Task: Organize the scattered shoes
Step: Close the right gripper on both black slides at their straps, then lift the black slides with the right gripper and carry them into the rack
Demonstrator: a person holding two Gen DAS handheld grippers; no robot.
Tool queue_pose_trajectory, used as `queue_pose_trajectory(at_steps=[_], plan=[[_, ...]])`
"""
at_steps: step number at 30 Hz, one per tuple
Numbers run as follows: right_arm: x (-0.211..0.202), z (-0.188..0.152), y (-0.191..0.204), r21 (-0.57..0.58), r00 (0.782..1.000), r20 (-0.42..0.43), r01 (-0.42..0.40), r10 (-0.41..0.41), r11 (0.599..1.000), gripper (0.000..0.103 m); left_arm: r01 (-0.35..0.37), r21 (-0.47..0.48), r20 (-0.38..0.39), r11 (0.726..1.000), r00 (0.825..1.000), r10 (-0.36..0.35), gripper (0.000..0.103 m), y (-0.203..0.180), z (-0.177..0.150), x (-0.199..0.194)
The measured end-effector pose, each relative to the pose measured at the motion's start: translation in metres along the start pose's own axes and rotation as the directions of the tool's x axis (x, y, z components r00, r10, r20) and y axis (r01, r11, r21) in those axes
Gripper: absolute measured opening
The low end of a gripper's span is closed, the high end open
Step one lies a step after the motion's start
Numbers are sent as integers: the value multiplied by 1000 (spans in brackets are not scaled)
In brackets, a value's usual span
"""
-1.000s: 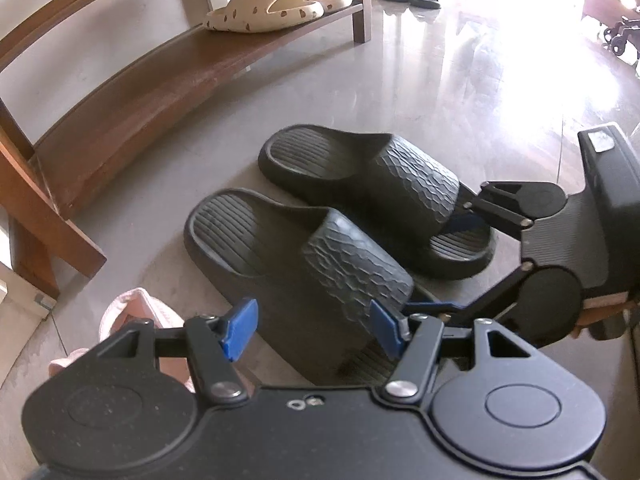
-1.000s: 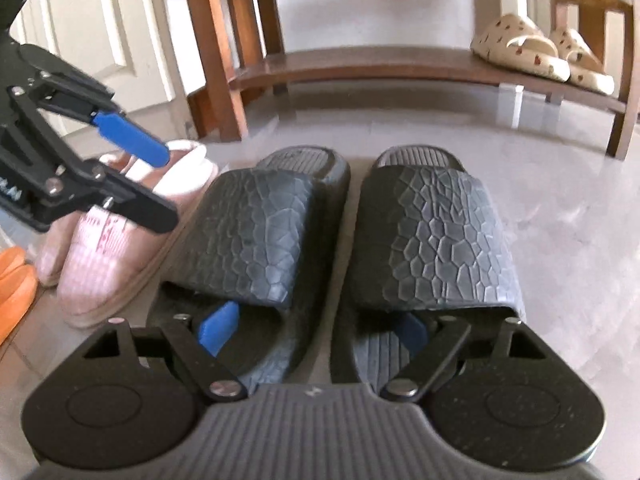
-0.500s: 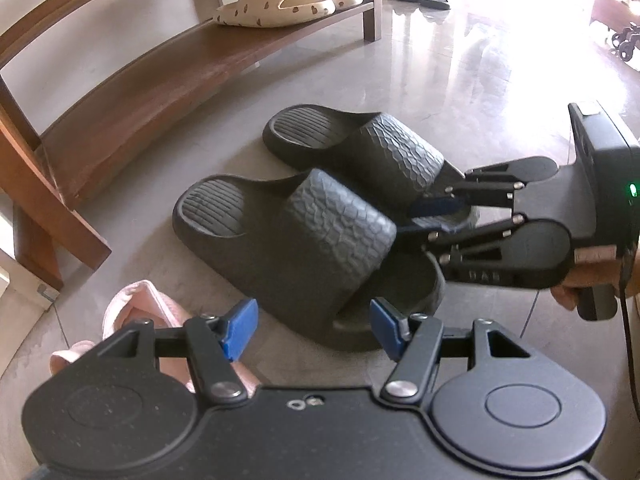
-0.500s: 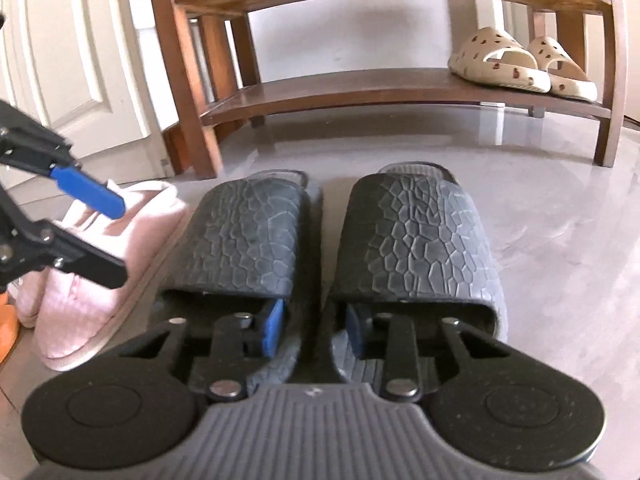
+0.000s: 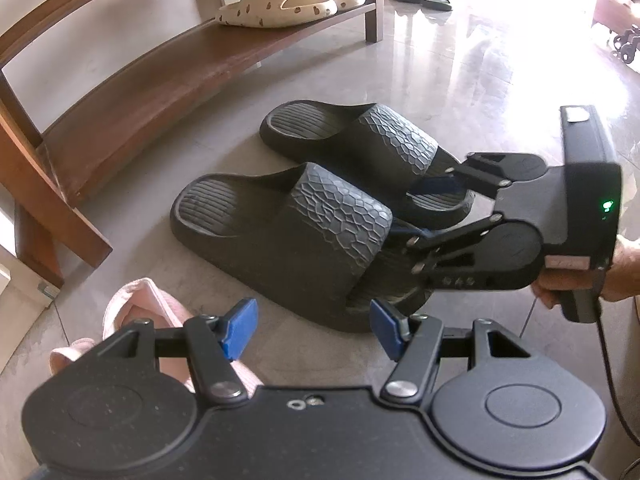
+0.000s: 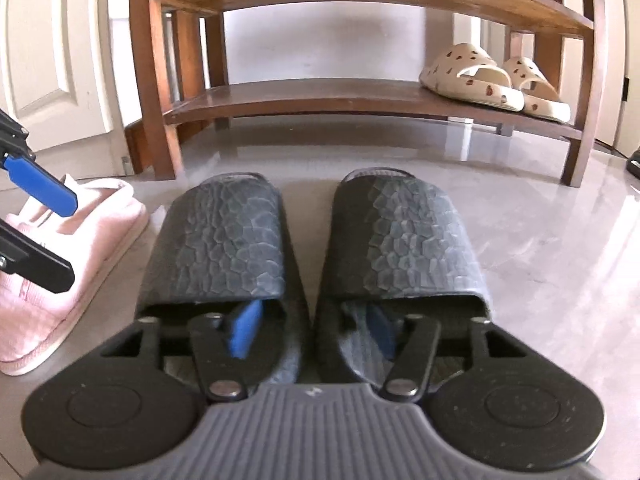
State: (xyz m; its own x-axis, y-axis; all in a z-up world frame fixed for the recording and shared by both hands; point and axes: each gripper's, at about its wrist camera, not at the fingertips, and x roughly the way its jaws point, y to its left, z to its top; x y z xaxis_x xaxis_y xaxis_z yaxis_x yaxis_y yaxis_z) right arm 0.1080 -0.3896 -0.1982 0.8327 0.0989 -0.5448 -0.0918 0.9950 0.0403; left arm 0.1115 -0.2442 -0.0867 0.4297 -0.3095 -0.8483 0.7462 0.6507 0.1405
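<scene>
Pink fabric slippers lie at the far left on the floor, under the left gripper, whose jaws stand wide and released with nothing between them. Just right of them sit the two black slides, side by side and touching at the heels, in front of the wooden shoe rack. The right gripper has one finger inside each slide's strap opening, its jaws opening, the inner walls between them. Beige spotted slides rest on the rack's low shelf at right.
</scene>
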Motion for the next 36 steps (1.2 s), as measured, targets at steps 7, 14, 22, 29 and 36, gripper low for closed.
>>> queue_pose_trajectory(at_steps=[7,14,22,29,36], plan=[[13,13,-17,24,996,11,-86,85,996,34,-24,-16,18,1000,1000,25,62,5,0,-6],[-4,34,-39,18,987,83,-142,140,990,21,-79,-77,31,994,996,82,62,19,9,-9],[-25,44,-48,55,979,123,-169,162,984,21,-121,-105,70,987,989,129,62,30,20,-19],[-52,49,-56,56,973,178,-157,144,986,20,-141,-108,85,984,985,150,62,30,26,-23],[-77,64,-65,63,958,264,-137,116,989,20,-149,-113,124,982,979,162,62,29,35,-28]])
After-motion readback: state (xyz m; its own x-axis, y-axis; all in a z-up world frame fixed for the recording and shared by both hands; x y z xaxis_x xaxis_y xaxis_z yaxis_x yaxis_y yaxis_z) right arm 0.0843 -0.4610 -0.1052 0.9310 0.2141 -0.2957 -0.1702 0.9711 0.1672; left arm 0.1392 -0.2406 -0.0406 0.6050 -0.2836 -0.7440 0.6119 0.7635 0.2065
